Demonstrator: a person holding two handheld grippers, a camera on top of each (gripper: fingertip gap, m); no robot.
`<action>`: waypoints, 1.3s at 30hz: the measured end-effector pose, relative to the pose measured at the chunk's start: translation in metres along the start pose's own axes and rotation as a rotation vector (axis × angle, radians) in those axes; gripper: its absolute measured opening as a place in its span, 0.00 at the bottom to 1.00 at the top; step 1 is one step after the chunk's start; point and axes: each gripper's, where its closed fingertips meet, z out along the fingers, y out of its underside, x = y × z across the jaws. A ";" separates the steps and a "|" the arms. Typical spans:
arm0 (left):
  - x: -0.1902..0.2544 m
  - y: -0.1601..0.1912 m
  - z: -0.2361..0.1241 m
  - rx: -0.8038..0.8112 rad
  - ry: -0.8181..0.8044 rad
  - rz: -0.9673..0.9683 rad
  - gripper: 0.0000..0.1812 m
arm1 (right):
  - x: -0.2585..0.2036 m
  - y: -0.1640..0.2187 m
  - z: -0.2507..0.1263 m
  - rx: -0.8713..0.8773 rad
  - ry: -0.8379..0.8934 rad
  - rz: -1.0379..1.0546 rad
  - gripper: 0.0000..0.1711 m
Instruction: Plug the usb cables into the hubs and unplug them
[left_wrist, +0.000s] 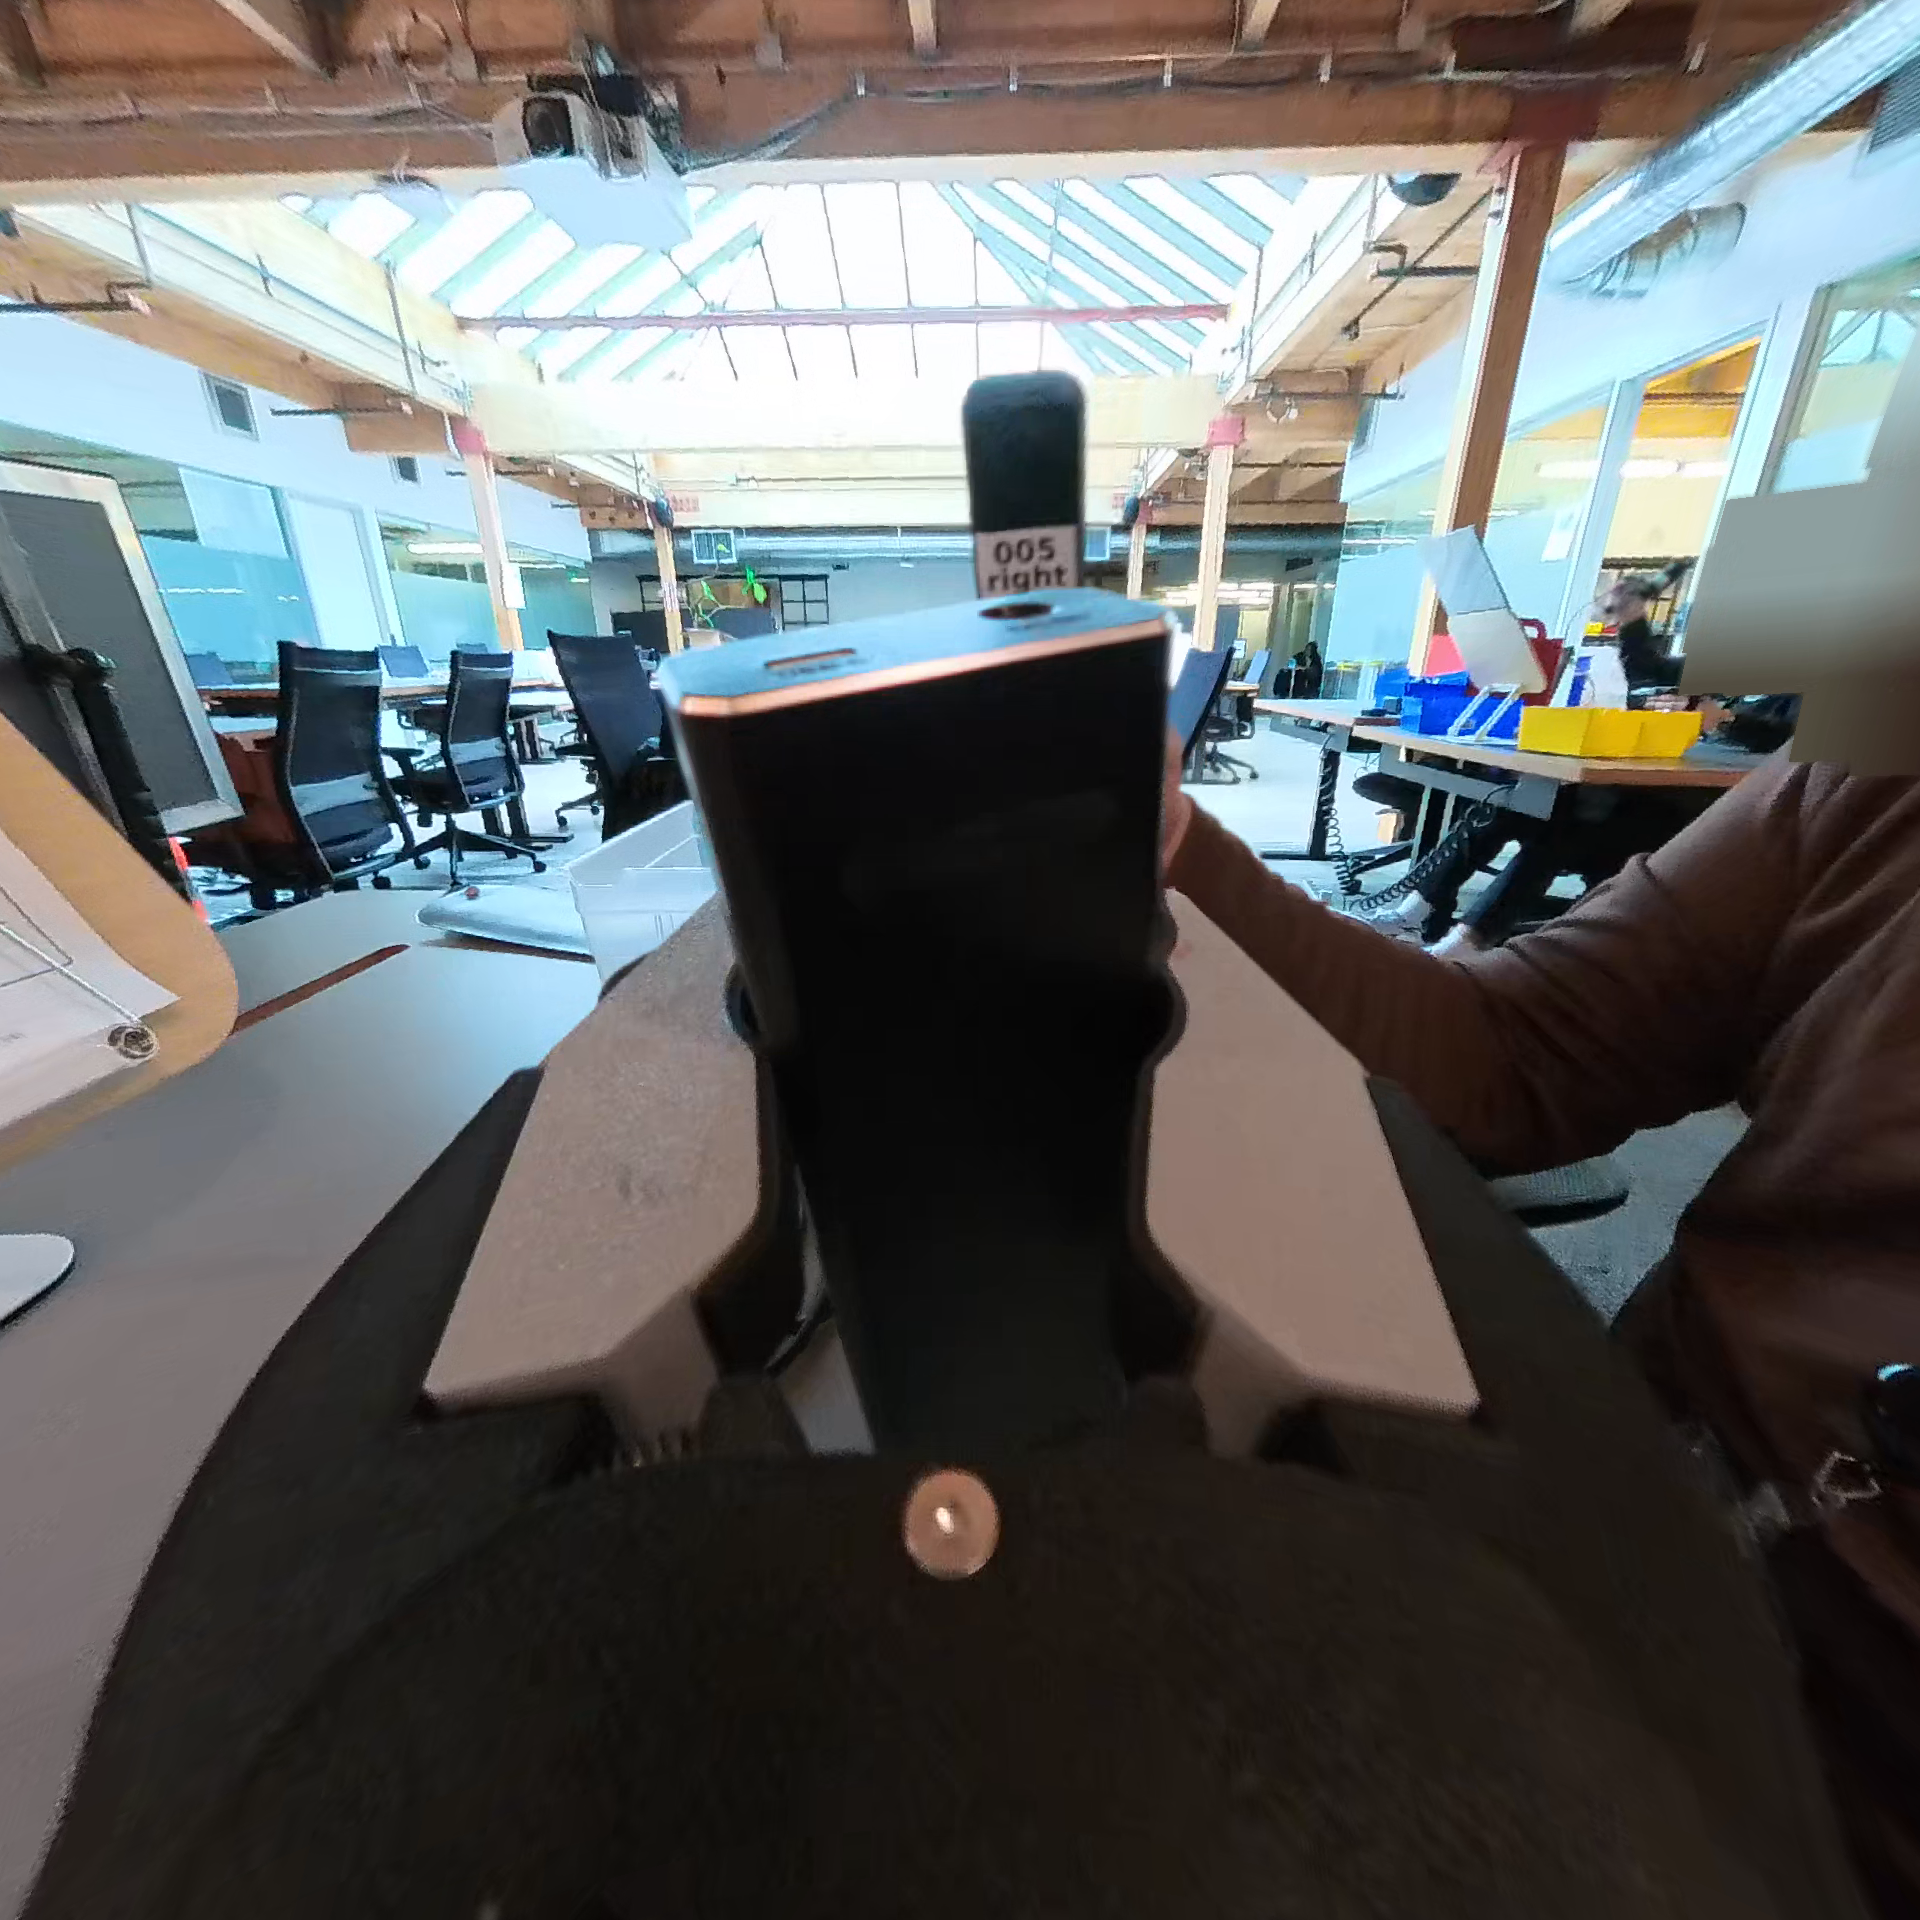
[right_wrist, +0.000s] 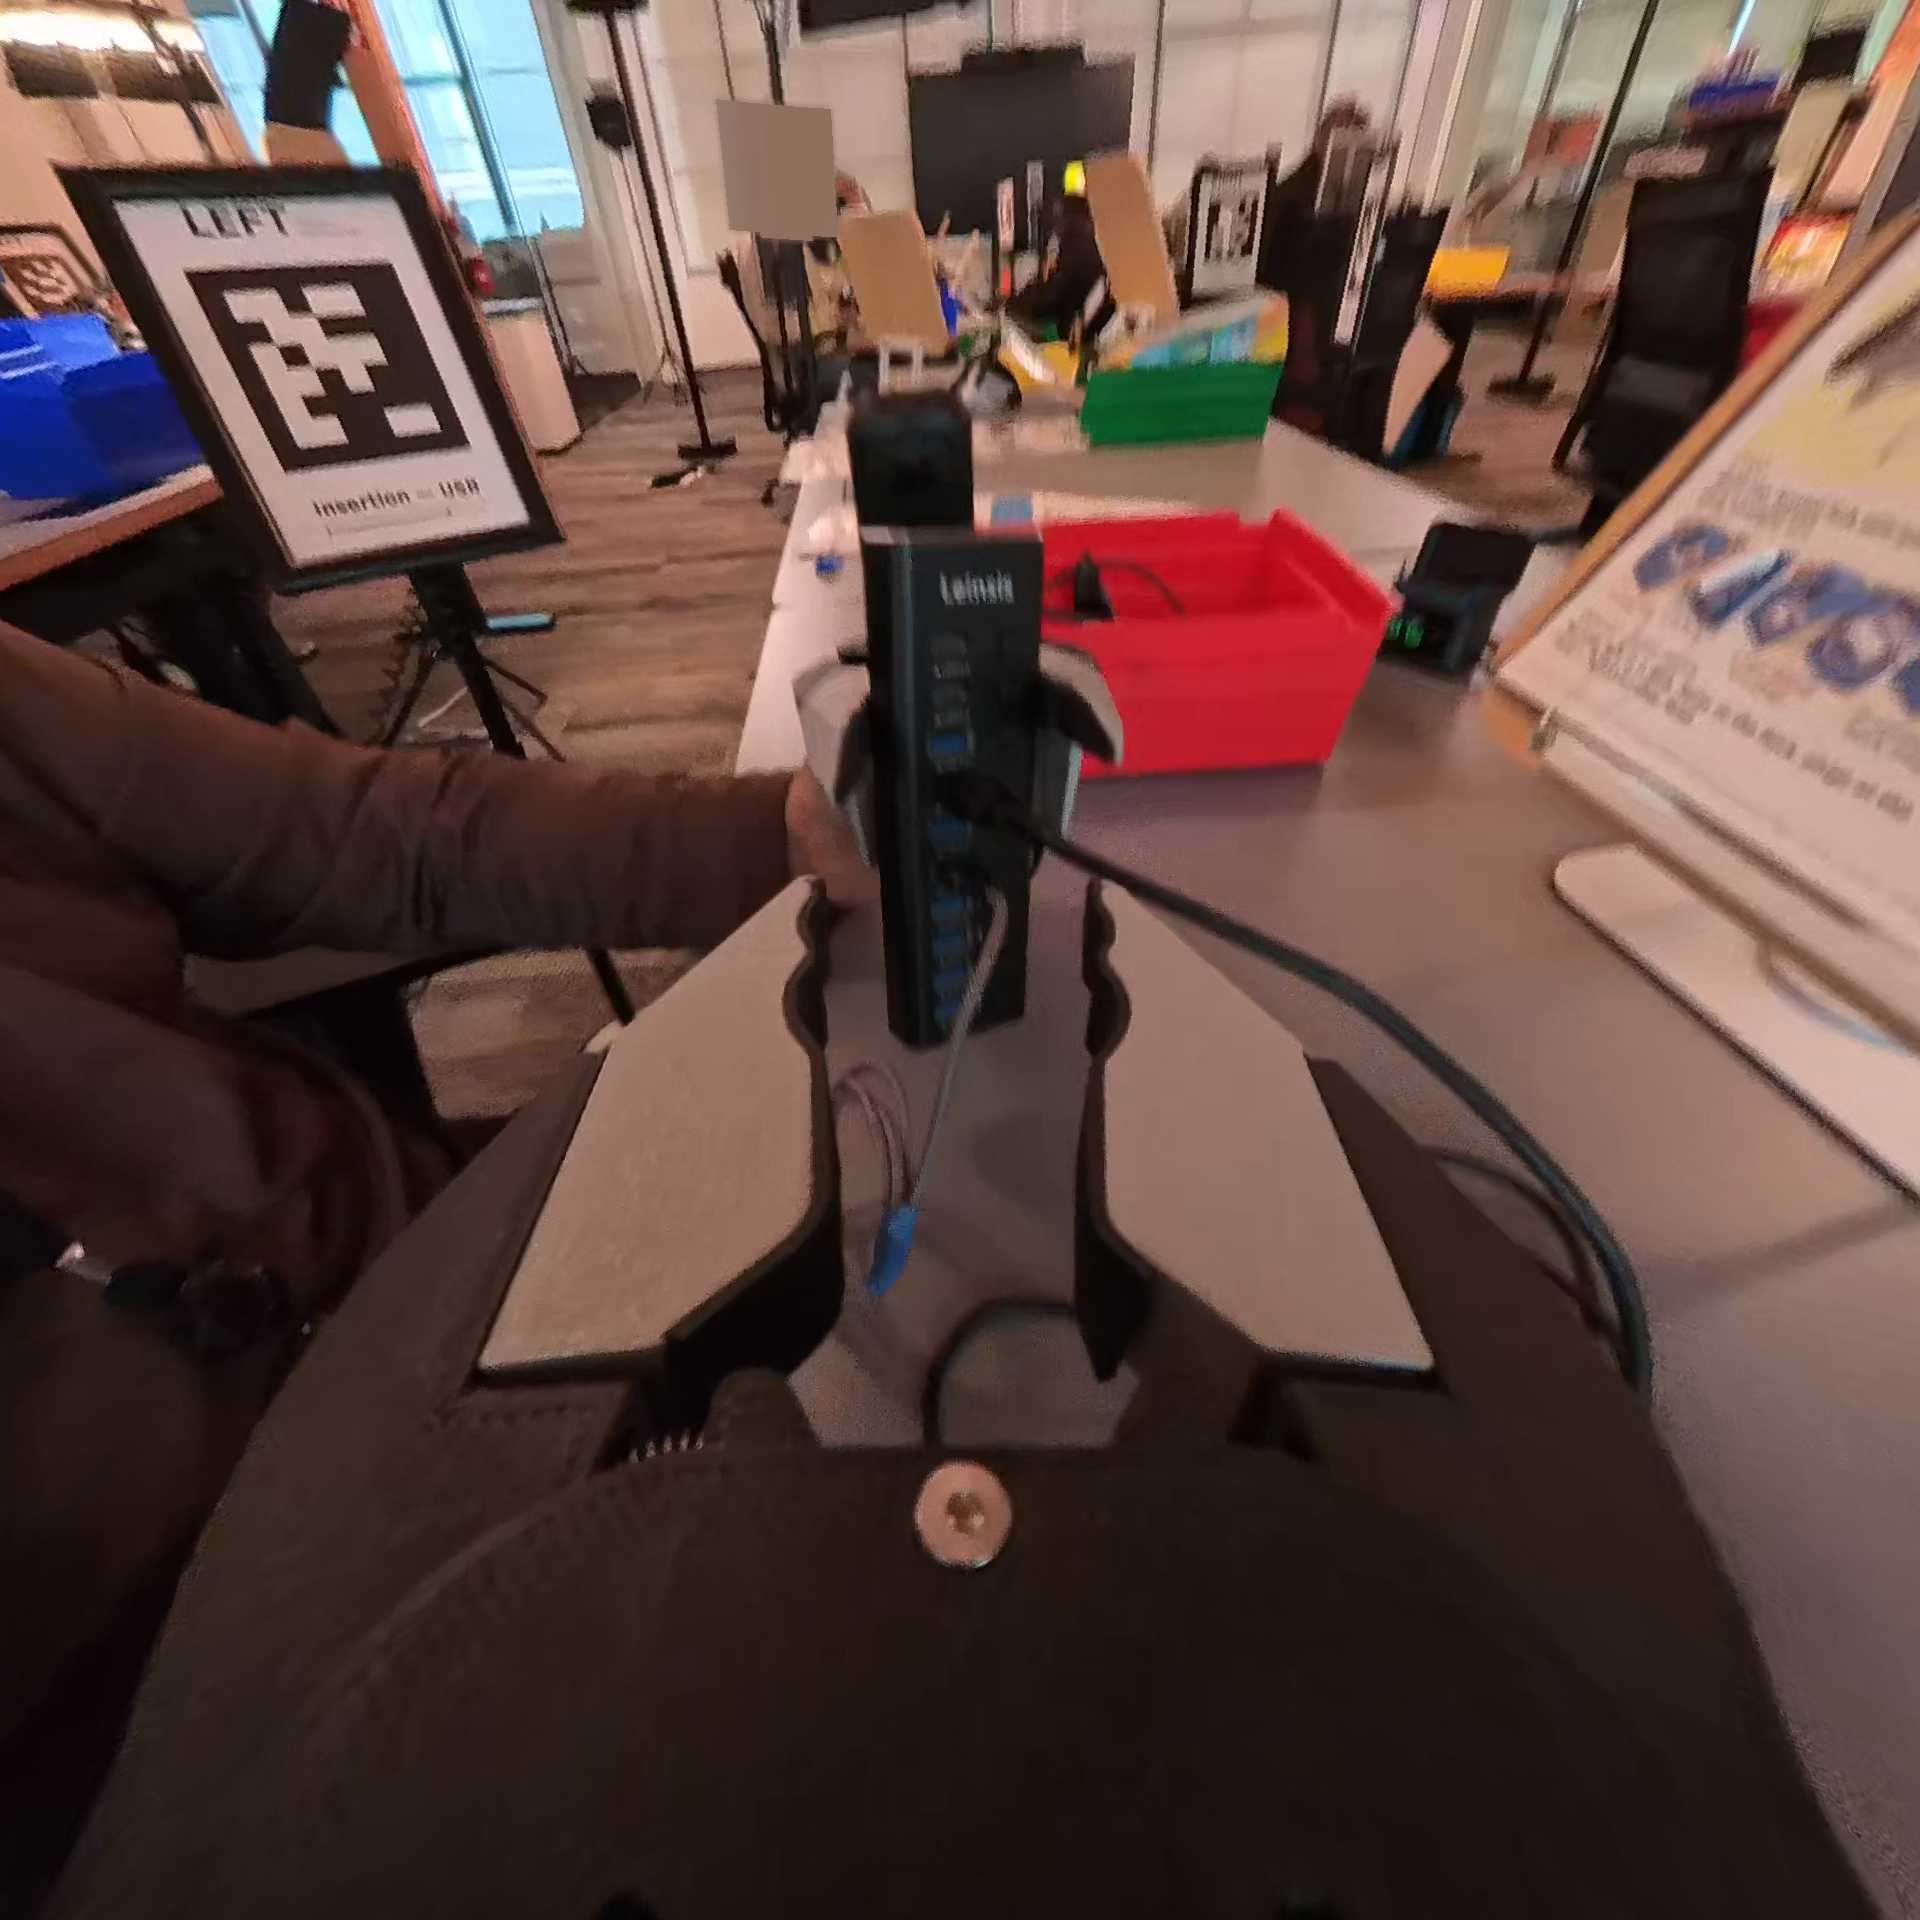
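Grey desk (right_wrist: 1403, 883) with red bin (right_wrist: 1247, 665) at the back. Left gripper (left_wrist: 951, 987) is clamped on the black USB hub (left_wrist: 935, 883), holding it upright above the desk; black cable (right_wrist: 1299, 987) plugged into a mid port. Right gripper (right_wrist: 956, 966) faces the hub, jaws apart, empty; loose blue-tipped USB cable (right_wrist: 940, 1132) dangles between its fingers (right_wrist: 675, 1143).

Both wrist cams faced each other over the desk (right_wrist: 1403, 862), each up close on the same black hub (left_wrist: 935, 935).
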 end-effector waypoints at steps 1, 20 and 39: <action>0.001 0.001 0.001 -0.005 0.003 0.004 0.39 | 0.004 0.012 0.002 -0.044 -0.008 0.032 0.27; 0.040 -0.051 0.042 -0.174 0.193 0.118 0.39 | 0.019 0.062 0.044 -0.124 -0.100 0.186 0.39; 0.067 -0.086 0.054 -0.128 0.276 0.152 0.39 | -0.013 0.021 0.069 0.071 -0.133 -0.009 0.45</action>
